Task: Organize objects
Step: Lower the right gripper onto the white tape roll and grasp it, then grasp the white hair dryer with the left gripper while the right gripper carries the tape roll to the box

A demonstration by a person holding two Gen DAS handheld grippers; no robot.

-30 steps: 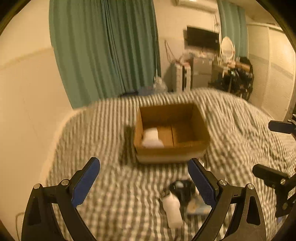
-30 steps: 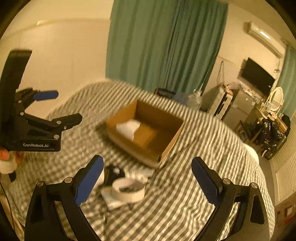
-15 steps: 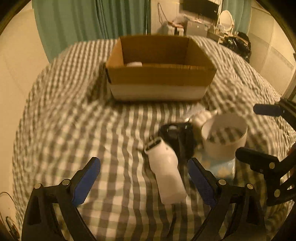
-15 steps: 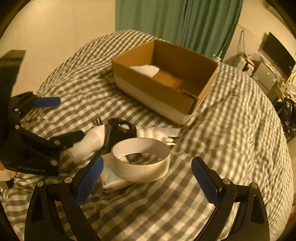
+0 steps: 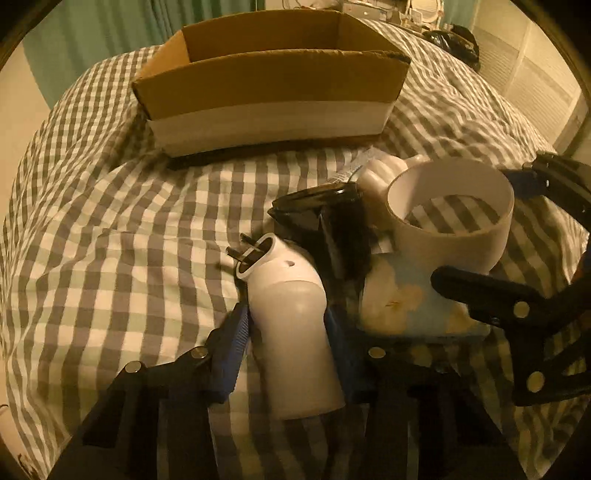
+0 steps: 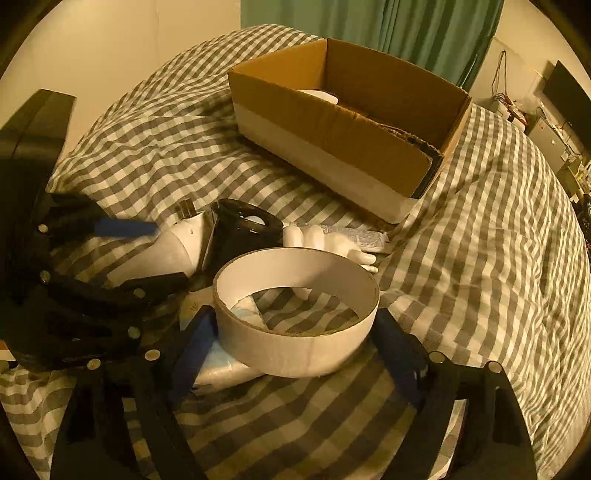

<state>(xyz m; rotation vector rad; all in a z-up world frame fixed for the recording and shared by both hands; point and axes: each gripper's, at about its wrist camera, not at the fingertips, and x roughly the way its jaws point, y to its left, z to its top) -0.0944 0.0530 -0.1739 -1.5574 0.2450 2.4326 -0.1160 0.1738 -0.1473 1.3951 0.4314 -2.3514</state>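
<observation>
My left gripper point(image 5: 287, 325) is shut on a white plug adapter point(image 5: 291, 321) that lies on the checked bedcover; its two prongs point away from me. My right gripper point(image 6: 295, 332) has its pads against both sides of a wide white tape ring point(image 6: 295, 314), which rests partly on a pale blue packet point(image 6: 218, 365). A black device point(image 6: 240, 229) and a white hand-shaped object point(image 6: 332, 243) lie just behind. The open cardboard box point(image 6: 332, 122) stands beyond, with a white item point(image 6: 321, 96) inside.
The bedcover point(image 5: 110, 240) slopes away on all sides. Green curtains point(image 6: 406, 26) hang behind the bed. A TV point(image 6: 565, 96) and cluttered furniture stand at the far right. The right gripper point(image 5: 517, 295) shows at the right of the left wrist view.
Both grippers dropped from well above the bed down onto the pile. The left closed on the white plug adapter. The right closed around the tape ring.
</observation>
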